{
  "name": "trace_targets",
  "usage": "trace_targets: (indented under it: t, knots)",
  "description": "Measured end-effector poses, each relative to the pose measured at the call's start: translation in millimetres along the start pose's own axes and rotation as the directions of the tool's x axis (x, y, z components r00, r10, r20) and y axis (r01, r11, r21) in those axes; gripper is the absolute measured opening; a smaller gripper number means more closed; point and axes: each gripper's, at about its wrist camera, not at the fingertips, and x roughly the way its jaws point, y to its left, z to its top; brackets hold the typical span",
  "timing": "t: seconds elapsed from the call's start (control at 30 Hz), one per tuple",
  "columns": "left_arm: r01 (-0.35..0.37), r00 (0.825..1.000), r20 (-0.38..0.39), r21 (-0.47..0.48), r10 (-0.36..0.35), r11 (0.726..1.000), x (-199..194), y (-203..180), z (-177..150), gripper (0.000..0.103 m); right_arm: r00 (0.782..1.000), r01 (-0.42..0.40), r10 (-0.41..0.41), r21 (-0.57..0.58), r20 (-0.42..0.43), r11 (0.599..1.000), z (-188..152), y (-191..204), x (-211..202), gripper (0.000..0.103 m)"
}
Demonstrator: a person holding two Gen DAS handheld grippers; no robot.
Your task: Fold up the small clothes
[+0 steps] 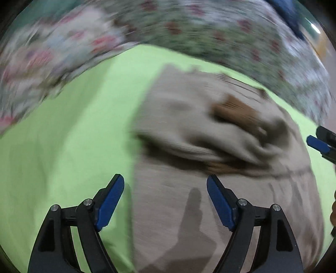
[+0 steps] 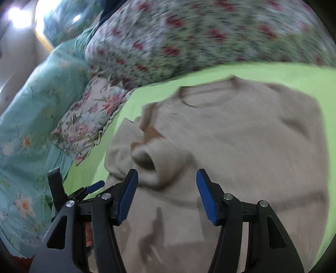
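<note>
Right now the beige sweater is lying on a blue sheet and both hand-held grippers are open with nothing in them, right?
Not quite. The sheet under the beige sweater is light green, not blue; the right wrist view shows it clearly. The rest holds: the left hand-held gripper and the right hand-held gripper are both open with nothing in them.

A bed spread with a lime-green sheet (image 2: pixel 262 73) fills the lower ground in both views. Behind it lies a floral quilt (image 2: pixel 178 35) with red flowers on pale green, much blurred. Beside that sits a small frilled floral pillow (image 2: pixel 88 119), and to its left a teal coverlet (image 2: pixel 27 126) printed with white blossoms. Bright light (image 2: pixel 15 14) glares at the upper left, perhaps a lamp or window.
</note>
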Motion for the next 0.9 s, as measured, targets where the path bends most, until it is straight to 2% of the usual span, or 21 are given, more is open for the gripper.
trace_targets:
  t: [0.07,0.17,0.2,0.3,0.43,0.47,0.5,0.57,0.63,0.67,0.73,0.83,0.9]
  knots:
    - [0.008,1.000,-0.009,-0.083,-0.009,0.996,11,18,5,0.081,0.999,0.013,-0.019,-0.114,-0.046,0.993,20,26,26,0.060]
    - [-0.005,1.000,0.019,-0.072,0.006,0.997,15,18,12,0.081,0.997,0.021,-0.039,-0.258,-0.064,0.966,42,51,62,0.064]
    - [-0.024,0.999,0.020,-0.049,0.025,0.998,17,15,13,0.082,0.997,0.011,-0.031,-0.259,-0.072,0.966,47,49,69,0.064]
    - [-0.052,0.999,0.014,-0.031,0.052,0.998,26,10,16,0.083,0.986,-0.034,-0.002,-0.212,-0.169,0.977,68,34,106,0.064]
    - [-0.091,0.996,0.007,0.020,0.091,0.996,33,-3,18,0.087,0.951,-0.078,0.016,-0.187,-0.310,0.979,72,23,150,0.064]
    - [-0.093,0.996,0.006,0.023,0.093,0.995,33,-3,17,0.087,0.942,-0.095,0.031,-0.178,-0.333,0.979,69,23,157,0.048]
    - [-0.090,0.996,0.006,0.021,0.090,0.996,33,-2,17,0.087,0.944,-0.099,0.033,-0.185,-0.330,0.978,65,24,158,0.009]
    - [-0.073,0.997,0.008,0.012,0.073,0.997,31,1,16,0.087,0.968,-0.080,0.036,-0.167,-0.249,0.983,64,22,141,0.009]
    - [-0.072,0.997,0.003,0.010,0.072,0.997,31,2,17,0.087,0.992,-0.075,0.065,-0.097,-0.107,0.992,66,11,104,0.009]
    - [-0.082,0.997,0.001,0.015,0.082,0.997,32,1,20,0.087,0.997,-0.069,0.067,-0.052,-0.024,0.996,66,2,81,0.009]
    - [-0.118,0.993,0.010,0.022,0.118,0.993,32,-3,24,0.086,0.994,-0.048,0.043,0.048,0.105,0.998,61,-20,38,0.009]
    - [-0.169,0.985,0.030,-0.014,0.170,0.985,33,-2,33,0.081,0.962,-0.020,-0.039,0.212,0.271,0.977,37,-62,-24,0.009]
    - [-0.184,0.982,0.032,-0.053,0.185,0.982,34,3,34,0.081,0.942,0.015,-0.106,0.276,0.317,0.961,22,-82,-47,0.009]
